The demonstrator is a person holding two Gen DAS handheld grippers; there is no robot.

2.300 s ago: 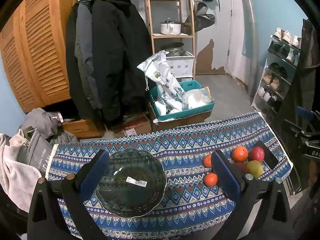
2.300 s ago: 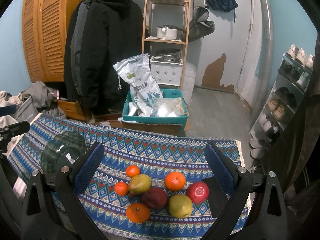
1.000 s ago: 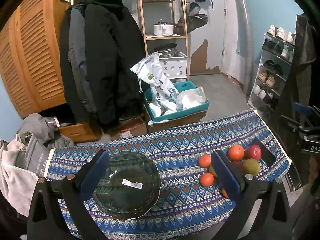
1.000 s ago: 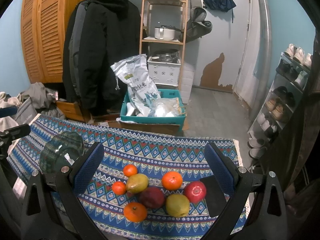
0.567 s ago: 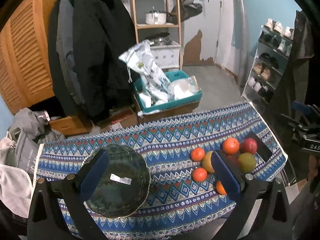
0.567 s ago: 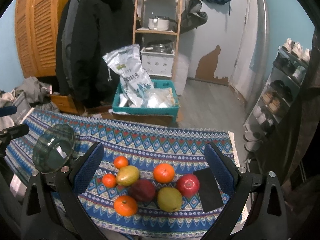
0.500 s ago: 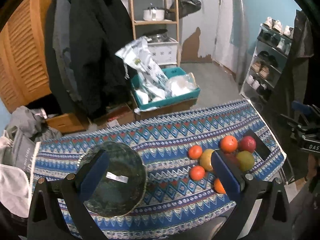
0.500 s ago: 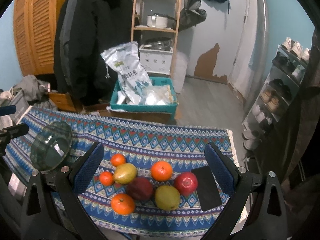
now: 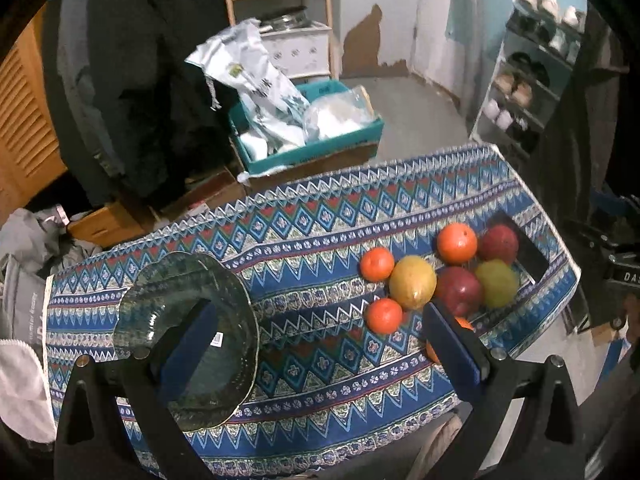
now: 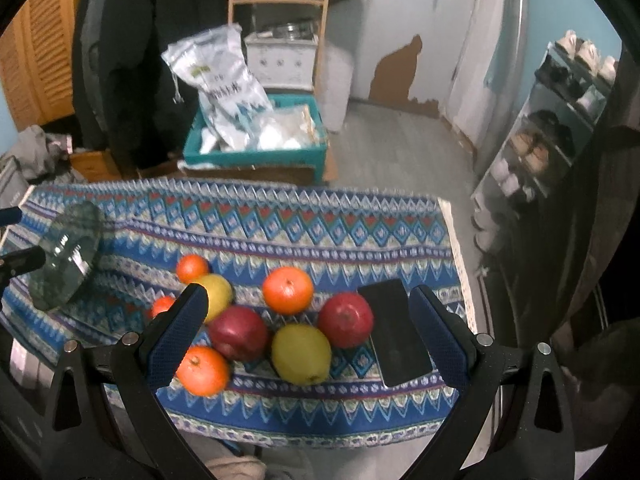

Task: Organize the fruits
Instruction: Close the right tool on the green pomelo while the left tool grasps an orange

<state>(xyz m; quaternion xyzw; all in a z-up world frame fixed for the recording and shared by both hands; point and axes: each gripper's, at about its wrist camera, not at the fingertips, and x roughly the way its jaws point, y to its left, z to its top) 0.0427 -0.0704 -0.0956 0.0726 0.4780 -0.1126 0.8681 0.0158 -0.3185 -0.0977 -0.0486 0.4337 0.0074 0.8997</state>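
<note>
Several fruits lie in a cluster on the patterned tablecloth: an orange, a red apple, a dark red apple, a yellow-green fruit, another yellow one and small oranges. My right gripper hangs open just above them, its fingers straddling the cluster. A dark glass plate sits at the cloth's left end and looks tilted in the right wrist view. My left gripper is open; its left finger shows through the plate, and its right finger hides part of an orange.
A black phone lies right of the red apple, near the table's right edge. Beyond the far edge stands a teal crate with white bags. Coats hang at the back left, with a shoe rack to the right.
Both grippers have come down and closer to the table. The left finger now sits behind the glass plate, and the right fingers reach around the fruit cluster. Both stay open.
</note>
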